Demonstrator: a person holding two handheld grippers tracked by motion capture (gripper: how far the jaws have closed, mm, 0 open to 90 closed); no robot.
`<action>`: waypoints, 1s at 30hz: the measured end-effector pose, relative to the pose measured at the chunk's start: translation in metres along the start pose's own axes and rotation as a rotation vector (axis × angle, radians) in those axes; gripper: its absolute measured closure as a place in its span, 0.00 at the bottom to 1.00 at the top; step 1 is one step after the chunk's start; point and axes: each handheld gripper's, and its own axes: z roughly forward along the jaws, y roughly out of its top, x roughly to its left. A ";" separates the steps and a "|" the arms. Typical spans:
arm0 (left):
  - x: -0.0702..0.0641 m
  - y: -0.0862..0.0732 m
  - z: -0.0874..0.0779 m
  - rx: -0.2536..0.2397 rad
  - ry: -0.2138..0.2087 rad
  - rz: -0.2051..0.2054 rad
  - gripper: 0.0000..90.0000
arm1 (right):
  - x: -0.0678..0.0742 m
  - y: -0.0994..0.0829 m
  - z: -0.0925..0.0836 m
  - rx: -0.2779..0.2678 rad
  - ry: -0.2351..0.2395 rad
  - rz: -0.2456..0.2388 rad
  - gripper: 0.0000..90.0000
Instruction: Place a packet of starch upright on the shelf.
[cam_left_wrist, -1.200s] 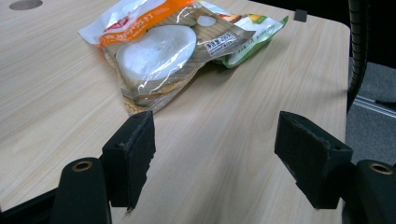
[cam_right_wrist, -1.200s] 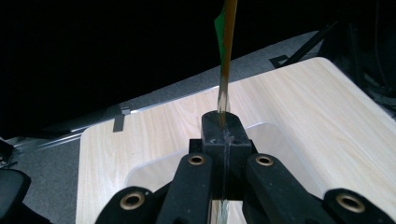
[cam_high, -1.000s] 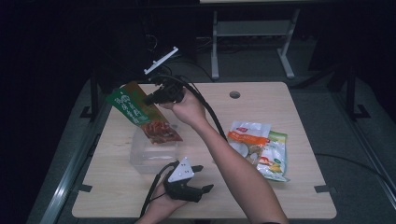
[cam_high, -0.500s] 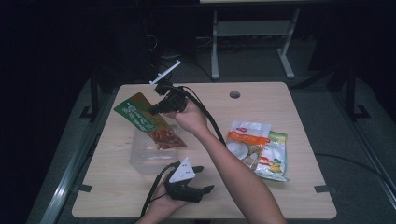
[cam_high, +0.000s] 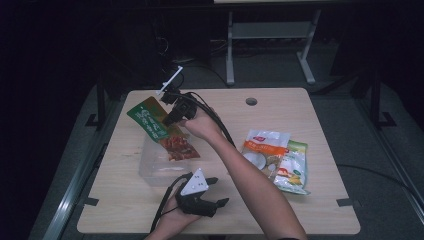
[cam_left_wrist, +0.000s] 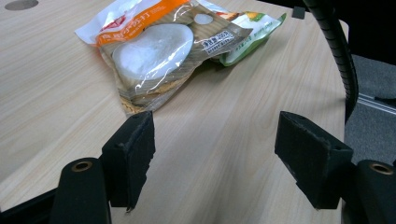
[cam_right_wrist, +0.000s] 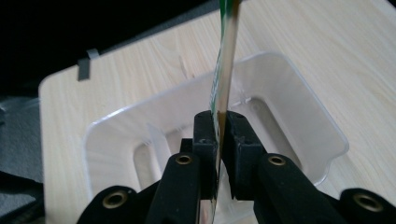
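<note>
Item 1, nearest the table's near edge: left gripper (cam_high: 212, 192), resting low by the wooden table (cam_high: 310, 210), held in the person's left hand (cam_high: 167, 226); grey three-cornered plate on top, black cable looping off to its left. In the left gripper view its jaws stand wide apart with bare tabletop between them, nothing gripped.

Item 2, just beyond it: clear plastic tub (cam_high: 150, 167), open-topped, standing on the table left of centre. In the right gripper view the tub (cam_right_wrist: 299, 84) lies directly under the right gripper's jaws.

Item 3, over the tub: green-and-red snack packet (cam_high: 162, 131), tilted, its red lower end dipping toward the tub's opening; whether it touches the tub floor cannot be told from the high view. The packet (cam_right_wrist: 227, 56) is seen edge-on in the right gripper view.

Item 4: right gripper (cam_high: 167, 119), in the person's right hand (cam_high: 200, 126), forearm crossing the table. Its pads are clamped narrow on the packet's edge; the jaws have just been easing open a little, packet between them.

Item 5, right half of the table, well apart from the tub: orange-and-clear bun packet (cam_high: 262, 150), overlapping a green-edged packet (cam_high: 295, 170); the bun packet (cam_left_wrist: 159, 46) lies ahead of the left gripper
</note>
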 end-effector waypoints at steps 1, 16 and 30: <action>0.000 0.000 0.000 -0.001 0.000 0.001 0.31 | -0.001 0.001 0.003 0.011 -0.001 0.005 0.90; -0.003 0.000 0.000 -0.006 -0.006 0.004 0.31 | -0.004 -0.008 0.001 -0.018 0.025 0.057 1.00; -0.007 -0.001 0.002 -0.001 -0.018 0.001 0.31 | 0.009 -0.022 0.004 -0.265 0.066 0.091 1.00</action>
